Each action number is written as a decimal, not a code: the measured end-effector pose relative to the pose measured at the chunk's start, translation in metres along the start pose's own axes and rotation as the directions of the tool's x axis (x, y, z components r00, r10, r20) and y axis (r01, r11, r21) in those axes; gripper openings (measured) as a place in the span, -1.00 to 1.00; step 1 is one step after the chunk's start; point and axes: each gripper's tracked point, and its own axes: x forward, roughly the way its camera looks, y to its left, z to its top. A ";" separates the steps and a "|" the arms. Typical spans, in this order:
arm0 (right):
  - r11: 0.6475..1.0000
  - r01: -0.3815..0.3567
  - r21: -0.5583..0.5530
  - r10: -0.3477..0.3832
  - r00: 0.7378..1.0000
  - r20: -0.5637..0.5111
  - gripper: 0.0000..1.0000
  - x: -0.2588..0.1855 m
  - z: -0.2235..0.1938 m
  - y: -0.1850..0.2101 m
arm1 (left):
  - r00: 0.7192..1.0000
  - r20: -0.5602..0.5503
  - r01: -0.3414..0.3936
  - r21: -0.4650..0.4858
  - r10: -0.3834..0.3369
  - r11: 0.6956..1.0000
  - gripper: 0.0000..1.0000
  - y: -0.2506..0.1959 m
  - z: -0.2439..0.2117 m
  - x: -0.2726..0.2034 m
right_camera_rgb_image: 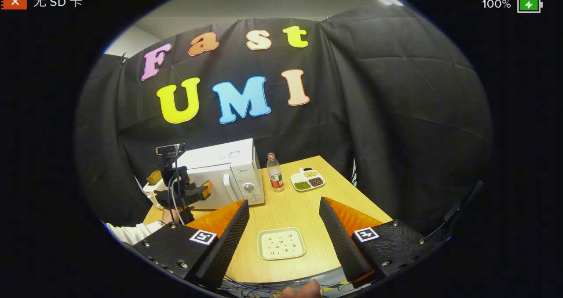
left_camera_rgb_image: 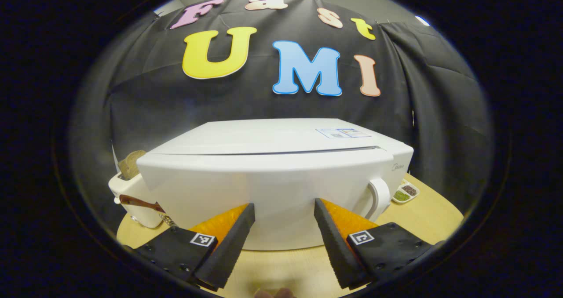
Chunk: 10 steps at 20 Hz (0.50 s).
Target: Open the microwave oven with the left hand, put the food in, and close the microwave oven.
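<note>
While the left gripper (left_camera_rgb_image: 284, 221) faces the closed microwave oven (left_camera_rgb_image: 272, 179) with fingers apart, the right gripper (right_camera_rgb_image: 283, 221) hangs spread above a square plate (right_camera_rgb_image: 281, 243); wooden table (right_camera_rgb_image: 308, 201) beneath.

A white long sleeve (right_camera_rgb_image: 132, 233) is worn near the white box-shaped microwave oven (right_camera_rgb_image: 222, 171); square black-and-white marker stickers (left_camera_rgb_image: 202, 239) are stuck on both grippers.

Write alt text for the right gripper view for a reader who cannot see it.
The open right tool hovers over a pale square speckled plate on a light wooden table. Farther back, the left tool faces the closed door of a white box-shaped microwave oven, with a clear plastic bottle and a white divided dish of beans beside it.
</note>
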 end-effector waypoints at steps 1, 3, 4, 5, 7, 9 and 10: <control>1.000 0.002 -0.005 -0.002 1.000 0.002 0.96 -0.004 -0.002 -0.001 | 1.000 0.004 -0.008 -0.008 0.008 1.000 0.90 0.000 0.000 0.001; 1.000 0.005 -0.013 -0.005 1.000 0.001 0.96 -0.011 -0.004 -0.003 | 0.998 -0.058 0.017 -0.032 -0.018 0.999 0.88 -0.010 -0.013 0.011; 1.000 0.008 -0.010 -0.008 1.000 0.005 0.96 -0.014 -0.003 -0.005 | 0.995 -0.082 0.045 -0.072 -0.051 0.996 0.89 -0.018 -0.021 0.015; 1.000 0.009 -0.004 -0.009 1.000 0.011 0.96 -0.017 -0.002 -0.006 | 0.988 -0.129 0.074 -0.116 -0.089 0.991 0.90 -0.026 -0.033 0.012; 1.000 0.013 0.005 -0.014 0.999 0.035 0.96 -0.019 0.006 -0.007 | 0.987 -0.118 0.096 -0.132 -0.112 0.987 0.93 -0.029 -0.029 -0.012; 1.000 -0.001 0.007 0.000 0.996 0.084 0.96 -0.015 0.021 -0.006 | 0.990 -0.051 0.130 -0.044 -0.132 0.991 0.95 -0.030 0.003 -0.052; 1.000 -0.012 0.006 0.011 0.996 0.085 0.96 -0.009 0.023 -0.004 | 0.991 -0.015 0.135 0.011 -0.135 0.991 0.95 -0.027 0.024 -0.077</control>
